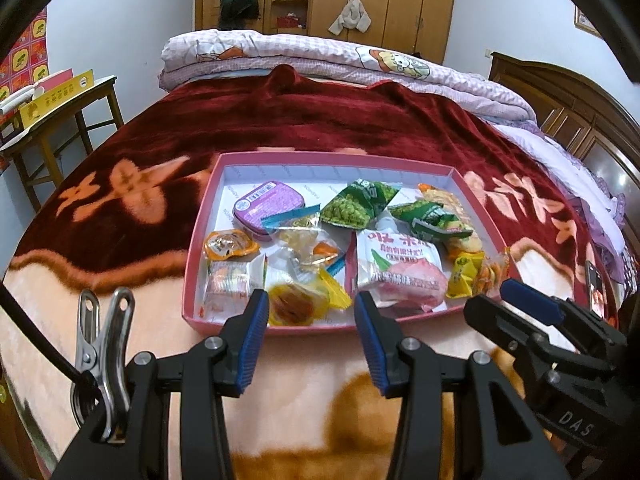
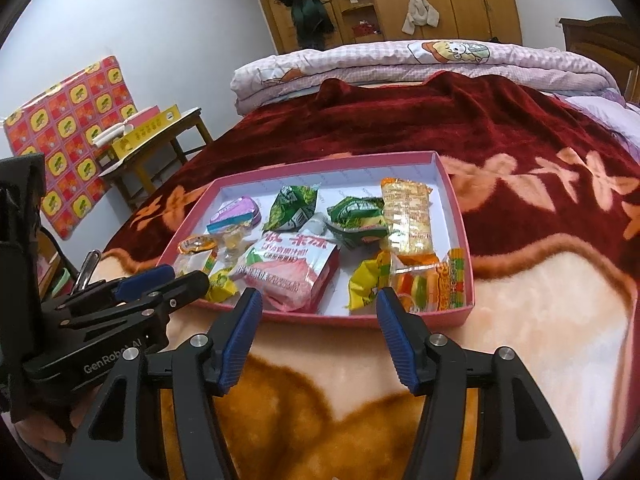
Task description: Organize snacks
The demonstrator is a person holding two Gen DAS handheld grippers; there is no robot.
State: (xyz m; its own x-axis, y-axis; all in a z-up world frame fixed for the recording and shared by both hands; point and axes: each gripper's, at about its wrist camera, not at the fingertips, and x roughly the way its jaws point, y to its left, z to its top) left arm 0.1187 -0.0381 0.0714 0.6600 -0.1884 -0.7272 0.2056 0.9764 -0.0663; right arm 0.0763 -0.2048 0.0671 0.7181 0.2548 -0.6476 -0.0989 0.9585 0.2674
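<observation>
A pink tray [image 1: 280, 156] with a white floor lies on the bed and holds several snacks. Among them are a purple tin [image 1: 266, 204], two green pea packets [image 1: 356, 206], a pink-and-white drink pouch [image 1: 400, 272] and a yellow-wrapped snack [image 1: 296, 304]. My left gripper [image 1: 310, 304] hovers open at the tray's near rim with nothing gripped. The right gripper [image 2: 319, 300] is also open and bare, just in front of the tray [image 2: 452, 200], facing the pouch [image 2: 288, 272] and a gummy packet [image 2: 432, 284]. Each gripper shows in the other's view: right gripper [image 1: 512, 300], left gripper [image 2: 168, 280].
The tray rests on a red-and-peach blanket [image 1: 280, 120] covering the bed. A folded checked quilt [image 1: 320, 56] lies at the far end. A wooden stool [image 1: 60, 120] with a yellow box stands left of the bed. A phone [image 1: 596, 288] lies at the right.
</observation>
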